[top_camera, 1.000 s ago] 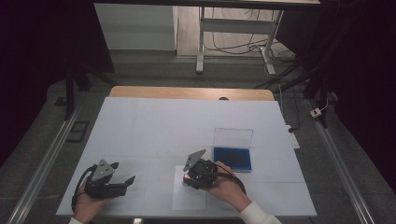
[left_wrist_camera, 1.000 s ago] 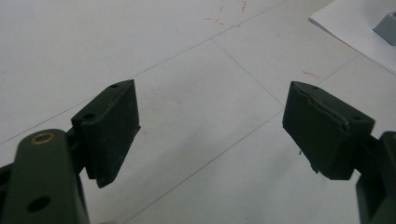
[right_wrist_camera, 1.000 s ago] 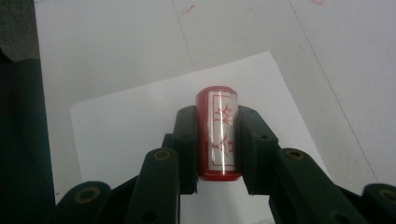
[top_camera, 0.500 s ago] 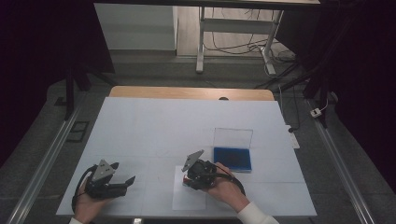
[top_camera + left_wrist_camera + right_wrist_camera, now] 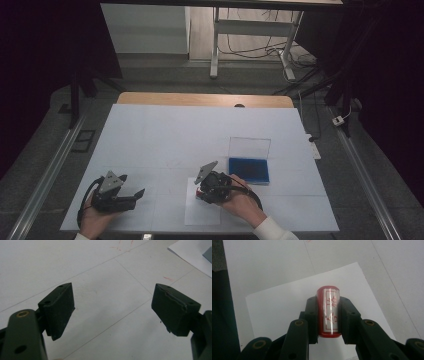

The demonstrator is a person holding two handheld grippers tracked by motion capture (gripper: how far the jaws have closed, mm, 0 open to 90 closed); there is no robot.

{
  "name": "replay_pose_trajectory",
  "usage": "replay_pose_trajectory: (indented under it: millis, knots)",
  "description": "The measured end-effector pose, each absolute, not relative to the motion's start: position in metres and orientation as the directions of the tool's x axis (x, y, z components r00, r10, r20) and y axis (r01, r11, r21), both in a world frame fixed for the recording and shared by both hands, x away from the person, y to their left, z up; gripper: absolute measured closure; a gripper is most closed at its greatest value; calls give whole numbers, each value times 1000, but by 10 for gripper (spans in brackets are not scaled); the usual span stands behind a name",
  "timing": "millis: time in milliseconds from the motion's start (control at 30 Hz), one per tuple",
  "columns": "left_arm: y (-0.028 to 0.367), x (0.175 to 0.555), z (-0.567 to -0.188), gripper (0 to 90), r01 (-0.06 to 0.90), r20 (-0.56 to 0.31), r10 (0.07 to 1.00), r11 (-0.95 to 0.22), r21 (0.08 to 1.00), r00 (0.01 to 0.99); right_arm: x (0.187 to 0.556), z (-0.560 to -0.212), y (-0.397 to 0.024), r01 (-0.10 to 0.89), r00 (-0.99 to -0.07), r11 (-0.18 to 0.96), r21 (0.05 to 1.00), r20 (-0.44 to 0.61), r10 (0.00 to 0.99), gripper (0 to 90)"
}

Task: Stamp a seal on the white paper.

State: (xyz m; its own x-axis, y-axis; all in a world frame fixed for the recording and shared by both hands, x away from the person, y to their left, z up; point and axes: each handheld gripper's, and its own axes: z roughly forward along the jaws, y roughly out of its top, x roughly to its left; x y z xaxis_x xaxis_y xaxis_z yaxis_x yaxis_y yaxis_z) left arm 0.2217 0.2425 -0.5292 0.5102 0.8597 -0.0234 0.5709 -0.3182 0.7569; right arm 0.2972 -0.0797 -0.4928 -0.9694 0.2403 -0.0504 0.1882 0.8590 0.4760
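Stamp [image 5: 328, 311]: red cylinder, glossy, with a pale label of red characters down its side. It sits pinched between the two black jaws of the right gripper [image 5: 328, 315], flanks pressed by both pads. Long axis runs along the jaws, away from the camera in the right gripper view; rounded far end points out over the paper [image 5: 287, 307], near end is cut flat. Whether the far end touches the sheet cannot be told.

From the high view, right gripper [image 5: 206, 189] lies near the table's front edge, hand [image 5: 240, 200] wrapped around it from the right, white sleeve [image 5: 270, 231] at the wrist. Stamp [image 5: 199, 191] shows as a small red spot at the jaw tips, pointing toward the table's left, over the upper part of the paper [image 5: 200, 212]. Paper is a plain white rectangular sheet, lying flat.

Ink pad [image 5: 248, 170]: flat blue rectangle in a shallow case, clear lid [image 5: 249, 148] standing up behind it. It sits just right of the right gripper, apart from it.

Left gripper [image 5: 131, 196] is near the front left corner, held by the left hand [image 5: 95, 220], cable looping beside it, grey three-cornered plate on top. Its jaws are spread wide with nothing between them; left gripper view shows matte black blocky pads [image 5: 58, 308], the right one chipped along its edge.

Table [image 5: 200, 130]: white, smooth, marked with thin pencilled grid lines and a few red flecks; wooden strip along the far edge.
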Motion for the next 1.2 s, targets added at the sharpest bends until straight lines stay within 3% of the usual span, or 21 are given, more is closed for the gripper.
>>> replay_pose_trajectory:
  millis: [500,800,1200]
  knots:
    - [246,222,-530,188,577,-28,868,-305,758,496,297,-493,-81,188,-969,855,484,-50,242,706]
    - [247,222,-530,188,576,-30,867,-305,758,498,291,-489,-77,154,-969,873,464,-101,225,701]
    - [248,222,-530,189,573,-26,868,-305,761,496,292,-486,-81,138,-974,855,501,-87,208,697]
